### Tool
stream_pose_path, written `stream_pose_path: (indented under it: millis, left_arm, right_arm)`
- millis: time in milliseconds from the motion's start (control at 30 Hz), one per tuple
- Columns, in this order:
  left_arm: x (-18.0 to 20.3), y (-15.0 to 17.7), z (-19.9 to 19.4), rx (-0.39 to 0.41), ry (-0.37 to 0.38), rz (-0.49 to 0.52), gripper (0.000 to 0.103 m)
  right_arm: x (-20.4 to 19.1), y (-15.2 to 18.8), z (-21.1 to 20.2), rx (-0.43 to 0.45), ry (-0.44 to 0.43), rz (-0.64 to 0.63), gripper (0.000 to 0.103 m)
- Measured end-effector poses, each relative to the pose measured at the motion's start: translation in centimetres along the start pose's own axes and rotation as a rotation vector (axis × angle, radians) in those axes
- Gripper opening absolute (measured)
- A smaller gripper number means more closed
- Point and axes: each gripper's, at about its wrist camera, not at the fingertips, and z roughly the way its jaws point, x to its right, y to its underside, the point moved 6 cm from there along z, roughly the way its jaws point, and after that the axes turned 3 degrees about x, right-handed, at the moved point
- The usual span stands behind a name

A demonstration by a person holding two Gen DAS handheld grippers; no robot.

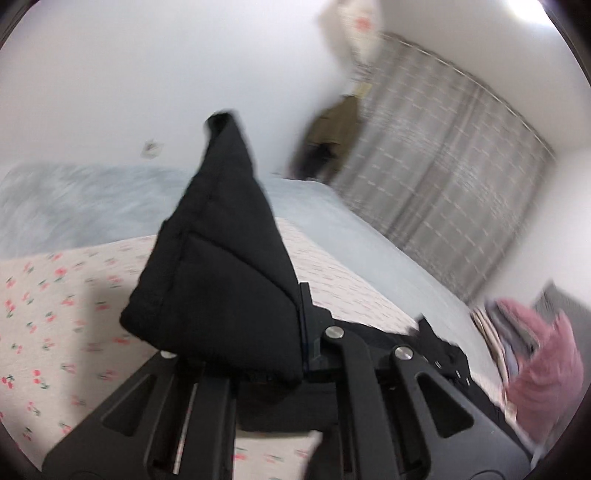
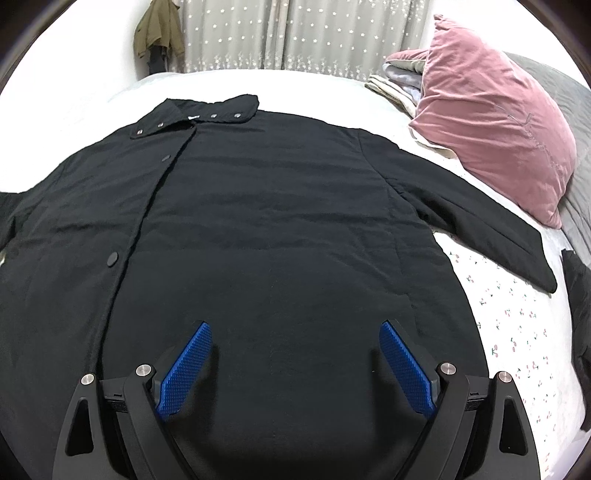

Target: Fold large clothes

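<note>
The black coat (image 2: 258, 221) is lying spread flat on the bed (image 2: 517, 332), collar (image 2: 195, 110) toward the curtain (image 2: 295, 33) and hem toward the right gripper (image 2: 295, 365), so its long axis is running straight away from that gripper. The right gripper's jaws are standing wide apart, hovering over the lower body of the coat with nothing between them. The coat's right sleeve (image 2: 487, 236) is stretching out sideways toward the pink pillow (image 2: 491, 122). In the left wrist view, the left gripper (image 1: 295, 354) is holding its jaws clamped on a bunched piece of the black coat, likely the other sleeve end (image 1: 221, 266), which is sticking up above the bed. The left hand is therefore the one engaged; the fold probably depends on carrying that piece across the coat's body, toward the pillow side.
</note>
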Motion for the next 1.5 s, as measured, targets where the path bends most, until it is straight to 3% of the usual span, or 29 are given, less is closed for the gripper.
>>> stream_pose_path:
  millis: [167,433,633,700,767,833,900,1033,1167,1300,1433,1500]
  left_arm:
    - [7.5,2.3,1.1,-0.071,0.095,0.175,0.011]
    - [18.8,10.3,1.8,-0.253,0.286,0.417,0.011]
    - [22.0,19.1,2.5,-0.491,0.374,0.587,0.017]
    - [21.9,21.8,2.8,-0.558,0.341,0.68,0.023]
    - [22.2,22.8,2.6,-0.569,0.334,0.754,0.03]
    - [22.4,22.9,1.9,-0.554,0.345,0.797,0.045]
    - [22.4,22.2,1.2,-0.56,0.368,0.79,0.073]
    - [22.8,19.9,-0.8,-0.555,0.397,0.779,0.076]
    - [21.9,18.3,-2.1,-0.554,0.39,0.775,0.082]
    - [19.6,16.5,-1.6,-0.517,0.366,0.693,0.086]
    - [15.4,14.0,0.4,-0.5,0.262,0.579,0.09]
    - [13.3,12.3,1.3,-0.455,0.22,0.529,0.09]
  right_arm:
    - [0.3,-0.4,-0.6,0.019,0.008,-0.007,0.093]
    - [0.7,-0.6,-0.4,0.014,0.014,0.004,0.093]
    - [0.5,-0.7,-0.2,0.011,0.022,-0.016,0.093]
    - [0.4,-0.7,-0.2,0.011,0.024,-0.02,0.093]
    - [0.4,-0.7,0.0,0.008,0.022,-0.018,0.093]
    - [0.2,-0.7,0.1,0.003,0.013,-0.013,0.093]
    - [0.1,-0.8,0.1,0.003,0.004,-0.011,0.093]
    - [-0.3,-0.9,0.3,0.0,-0.019,-0.004,0.093]
    - [-2.2,-0.9,0.4,-0.015,-0.124,0.009,0.093]
    - [-4.3,-0.7,0.4,-0.037,-0.2,0.001,0.093]
    - [-5.9,-0.4,-0.2,-0.037,-0.274,-0.003,0.093]
    - [-6.8,-0.3,-1.0,-0.034,-0.348,-0.001,0.093]
